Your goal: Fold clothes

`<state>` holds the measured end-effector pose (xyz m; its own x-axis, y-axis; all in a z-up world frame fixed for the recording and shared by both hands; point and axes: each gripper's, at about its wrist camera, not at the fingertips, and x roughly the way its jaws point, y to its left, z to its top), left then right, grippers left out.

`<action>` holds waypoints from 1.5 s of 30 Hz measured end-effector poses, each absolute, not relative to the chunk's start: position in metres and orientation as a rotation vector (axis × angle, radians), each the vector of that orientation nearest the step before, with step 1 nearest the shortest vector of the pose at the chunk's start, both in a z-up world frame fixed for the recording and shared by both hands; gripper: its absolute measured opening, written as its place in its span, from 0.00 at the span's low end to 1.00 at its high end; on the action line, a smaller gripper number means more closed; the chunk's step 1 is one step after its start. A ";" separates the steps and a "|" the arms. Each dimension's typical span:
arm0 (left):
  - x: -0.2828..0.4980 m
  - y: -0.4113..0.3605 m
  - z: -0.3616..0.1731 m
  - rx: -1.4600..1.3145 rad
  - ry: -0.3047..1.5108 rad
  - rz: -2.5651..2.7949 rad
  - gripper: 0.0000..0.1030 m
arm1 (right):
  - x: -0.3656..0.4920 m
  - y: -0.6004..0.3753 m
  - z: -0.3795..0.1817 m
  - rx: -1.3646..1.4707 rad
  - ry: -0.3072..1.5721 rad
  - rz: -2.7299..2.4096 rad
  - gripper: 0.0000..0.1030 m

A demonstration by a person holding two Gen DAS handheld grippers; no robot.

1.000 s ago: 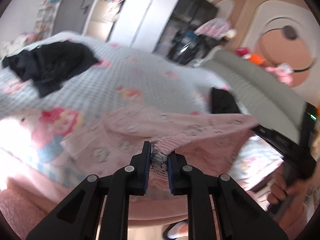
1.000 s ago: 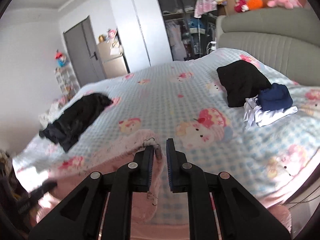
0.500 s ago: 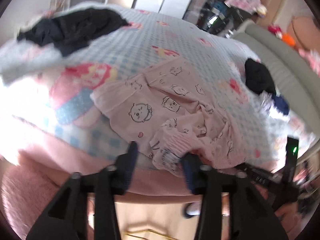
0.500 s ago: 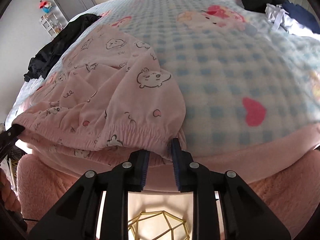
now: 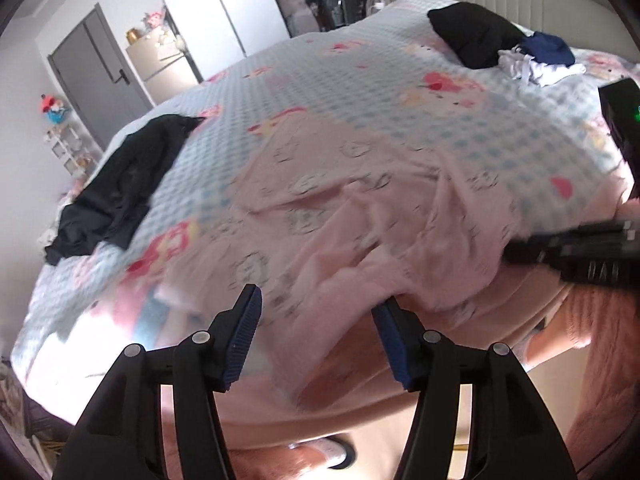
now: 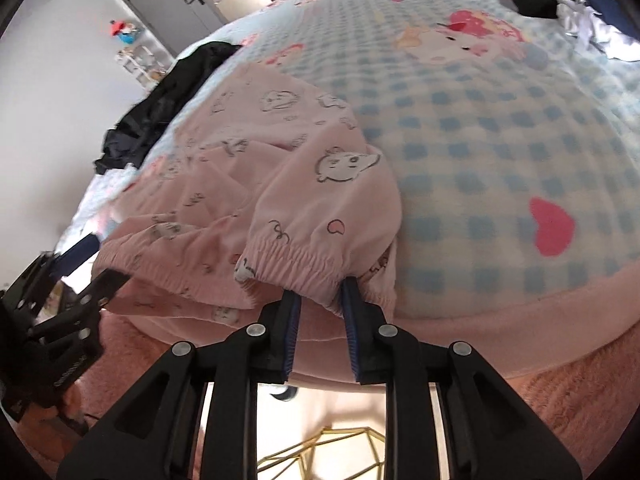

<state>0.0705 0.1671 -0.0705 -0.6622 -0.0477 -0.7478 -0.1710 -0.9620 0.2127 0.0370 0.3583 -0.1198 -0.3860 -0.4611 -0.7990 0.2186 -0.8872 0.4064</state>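
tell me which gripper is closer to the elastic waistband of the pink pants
Right. The right gripper has its fingertips at the waistband of the pink pants, fabric between them. The left gripper is wide open, at the garment's near edge.

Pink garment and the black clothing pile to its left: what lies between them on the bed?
Only bare checked bedspread separates the pink garment from the black pile; left wrist view.

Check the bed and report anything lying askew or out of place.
The pink printed garment lies rumpled, its elastic waistband hanging over the bed's front edge. A black garment sprawls unfolded at the left edge. By the headboard, dark and white clothes sit in a loose heap.
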 end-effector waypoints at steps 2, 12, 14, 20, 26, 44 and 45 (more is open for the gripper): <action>0.068 0.167 -0.070 -1.252 0.305 2.767 0.56 | 0.039 0.351 -0.126 1.451 -0.317 -2.288 0.23; 0.075 0.134 -0.060 -1.221 -0.127 2.810 0.10 | 0.042 0.360 -0.139 1.514 -0.321 -2.322 0.28; 0.078 0.124 -0.060 -1.233 -0.174 2.822 0.10 | 0.044 0.356 -0.137 1.497 -0.322 -2.324 0.33; 0.089 0.094 -0.061 -1.267 -0.318 2.852 0.10 | 0.050 0.336 -0.129 1.442 -0.159 -2.395 0.33; 0.097 0.065 -0.072 -1.353 -0.456 2.868 0.10 | 0.052 0.331 -0.137 1.478 -0.076 -2.430 0.30; 0.083 0.085 -0.120 -1.482 -0.634 2.671 0.41 | 0.047 0.328 -0.143 1.473 -0.165 -2.327 0.32; 0.083 0.086 -0.123 -1.486 -0.645 2.662 0.41 | 0.046 0.326 -0.147 1.493 -0.160 -2.318 0.32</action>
